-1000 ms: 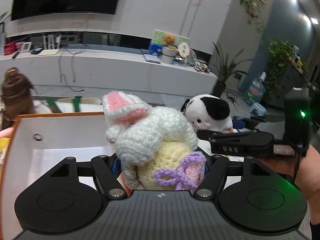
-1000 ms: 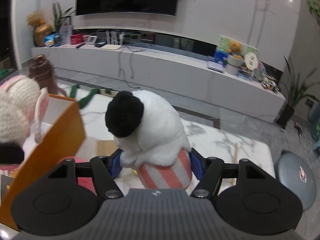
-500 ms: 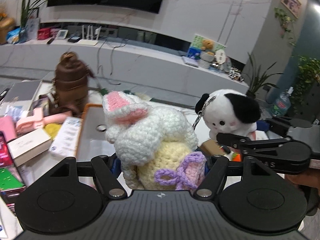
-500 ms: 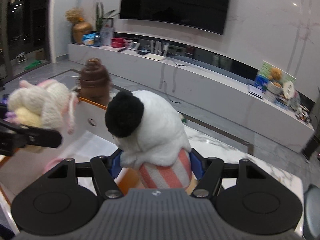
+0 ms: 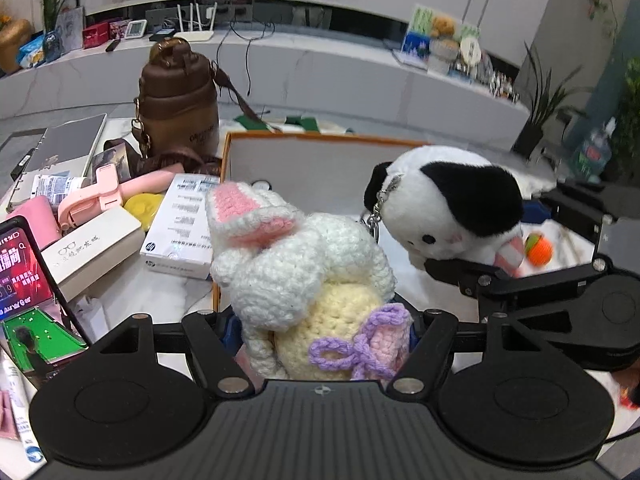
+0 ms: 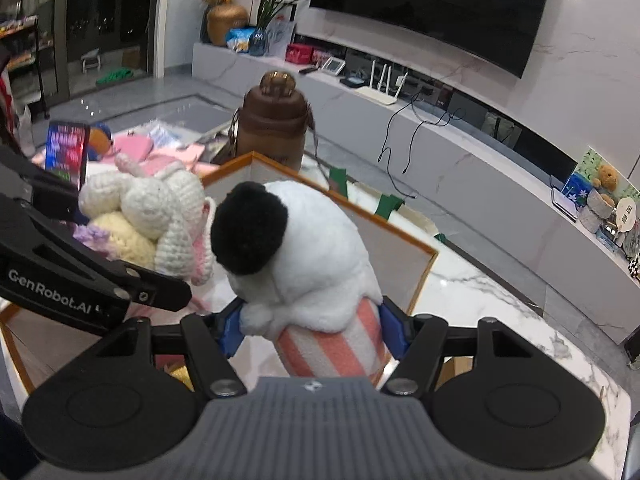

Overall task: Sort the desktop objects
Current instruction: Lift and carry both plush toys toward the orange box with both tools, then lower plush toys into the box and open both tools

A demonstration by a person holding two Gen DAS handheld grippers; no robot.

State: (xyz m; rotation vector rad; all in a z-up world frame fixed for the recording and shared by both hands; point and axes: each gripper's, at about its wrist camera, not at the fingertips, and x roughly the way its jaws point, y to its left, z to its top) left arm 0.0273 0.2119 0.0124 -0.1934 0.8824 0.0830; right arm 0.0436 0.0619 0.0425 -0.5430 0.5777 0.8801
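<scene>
- Orange-rimmed box (image 5: 320, 142): stands on the marble table, open, its white floor mostly bare; judged the drop site.
- Panda plush (image 6: 304, 248): clenched in the right gripper (image 6: 312, 326), above the box's interior.
- Crochet rabbit (image 5: 304, 276): clenched in the left gripper (image 5: 320, 330), over the box's left edge; advise lowering inside the walls before release.

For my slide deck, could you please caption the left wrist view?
Left gripper holding a crocheted bunny over the orange-rimmed box, beside a gripped panda plush.

Wall television (image 6: 432, 4), potted plant (image 5: 544, 116), router (image 5: 196, 34)
</scene>
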